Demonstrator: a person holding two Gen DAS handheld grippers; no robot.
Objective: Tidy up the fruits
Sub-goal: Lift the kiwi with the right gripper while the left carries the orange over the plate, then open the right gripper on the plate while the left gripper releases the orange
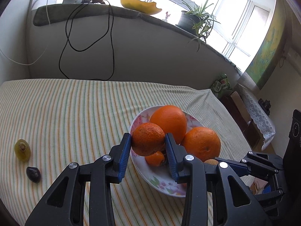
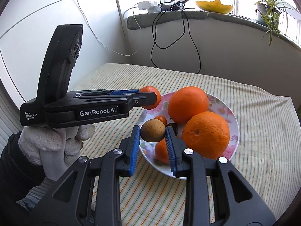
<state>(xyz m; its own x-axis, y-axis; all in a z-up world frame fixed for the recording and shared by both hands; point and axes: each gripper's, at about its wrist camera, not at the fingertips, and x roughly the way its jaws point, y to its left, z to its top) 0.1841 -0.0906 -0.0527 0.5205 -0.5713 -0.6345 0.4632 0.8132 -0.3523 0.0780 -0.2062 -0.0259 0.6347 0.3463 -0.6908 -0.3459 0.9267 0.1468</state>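
Observation:
A floral plate on the striped cloth holds two big oranges and a small orange fruit. My left gripper is shut on a mandarin above the plate's left rim; it also shows in the right wrist view. My right gripper is shut on a small brown round fruit above the plate's near edge. A green grape and a dark grape lie on the cloth at the left.
The striped cloth covers the table. Behind it is a wall with hanging cables and a sill with a yellow bowl and a potted plant. A side cabinet stands at the right.

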